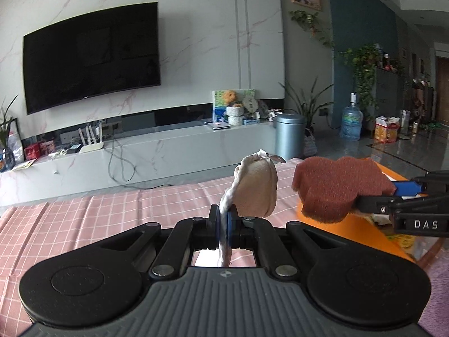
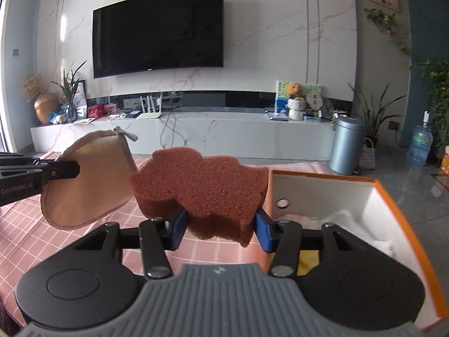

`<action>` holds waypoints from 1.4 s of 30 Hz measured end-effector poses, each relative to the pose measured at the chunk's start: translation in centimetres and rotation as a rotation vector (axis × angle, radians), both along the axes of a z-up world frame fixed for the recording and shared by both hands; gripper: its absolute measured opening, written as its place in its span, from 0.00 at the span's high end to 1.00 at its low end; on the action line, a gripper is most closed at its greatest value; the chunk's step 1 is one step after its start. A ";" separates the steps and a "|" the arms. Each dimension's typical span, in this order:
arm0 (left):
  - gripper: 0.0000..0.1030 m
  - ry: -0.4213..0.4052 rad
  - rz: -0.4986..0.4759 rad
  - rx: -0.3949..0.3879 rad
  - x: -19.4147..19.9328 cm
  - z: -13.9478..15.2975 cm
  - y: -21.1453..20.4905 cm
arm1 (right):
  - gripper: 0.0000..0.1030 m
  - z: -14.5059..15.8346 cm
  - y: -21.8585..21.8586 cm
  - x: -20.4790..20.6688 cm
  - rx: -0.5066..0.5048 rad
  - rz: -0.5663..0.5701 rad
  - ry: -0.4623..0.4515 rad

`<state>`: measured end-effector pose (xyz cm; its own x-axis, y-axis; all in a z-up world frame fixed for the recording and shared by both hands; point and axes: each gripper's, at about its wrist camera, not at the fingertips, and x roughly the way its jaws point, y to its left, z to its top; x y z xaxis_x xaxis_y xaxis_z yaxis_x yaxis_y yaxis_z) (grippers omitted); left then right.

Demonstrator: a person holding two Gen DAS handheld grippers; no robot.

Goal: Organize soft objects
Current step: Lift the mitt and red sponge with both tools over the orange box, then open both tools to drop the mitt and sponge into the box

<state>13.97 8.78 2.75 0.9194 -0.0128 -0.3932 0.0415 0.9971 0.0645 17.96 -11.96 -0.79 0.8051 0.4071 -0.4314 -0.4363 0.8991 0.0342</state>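
Note:
My left gripper (image 1: 223, 221) is shut on the edge of a beige soft pad (image 1: 256, 188) with a grey hanging loop, held upright above the pink checked tablecloth (image 1: 112, 210). The pad also shows at the left of the right wrist view (image 2: 87, 179). My right gripper (image 2: 220, 224) is shut on a brown shaped sponge (image 2: 202, 188), held in the air just left of an orange box (image 2: 393, 196) with a white inside. The sponge also shows in the left wrist view (image 1: 336, 188), close to the right of the pad.
The orange box holds white and pale soft items (image 2: 350, 221) and something yellow. Beyond the table edge stand a grey bin (image 2: 346, 146), a TV bench (image 2: 196, 129), a wall TV and plants. A water bottle (image 1: 350, 122) stands on the floor at the right.

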 end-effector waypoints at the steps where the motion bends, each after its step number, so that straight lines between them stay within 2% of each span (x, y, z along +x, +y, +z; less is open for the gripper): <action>1: 0.95 -0.005 -0.015 0.003 0.1 0.2 -0.7 | 0.51 0.4 -0.9 -0.3 0.000 -0.010 -0.007; 7: 0.95 -0.031 -0.121 0.005 1.0 1.2 -5.0 | 0.51 2.6 -5.7 -1.8 -0.041 -0.071 -0.060; 11: 0.95 -0.033 -0.199 -0.041 2.7 1.8 -7.6 | 0.51 3.6 -9.4 -1.7 -0.074 -0.125 -0.073; 16: 0.95 0.014 -0.277 -0.136 5.9 1.9 -10.4 | 0.51 4.8 -14.0 -0.8 -0.089 -0.204 -0.061; 21: 0.95 0.079 -0.295 -0.170 9.6 1.0 -12.7 | 0.51 4.3 -16.6 0.7 -0.134 -0.226 -0.015; 30: 0.95 0.142 -0.260 -0.121 14.1 -0.8 -15.1 | 0.51 0.8 -16.7 5.8 -0.208 -0.207 0.066; 34: 0.95 0.162 -0.205 -0.113 15.5 -1.5 -15.5 | 0.50 -0.5 -15.6 9.1 -0.237 -0.191 0.095; 38: 0.95 0.225 -0.238 -0.055 17.2 -2.8 -16.5 | 0.50 -1.8 -14.5 11.5 -0.281 -0.173 0.104; 42: 0.95 0.284 -0.253 -0.042 18.0 -4.7 -16.9 | 0.50 -3.3 -14.0 13.2 -0.340 -0.151 0.121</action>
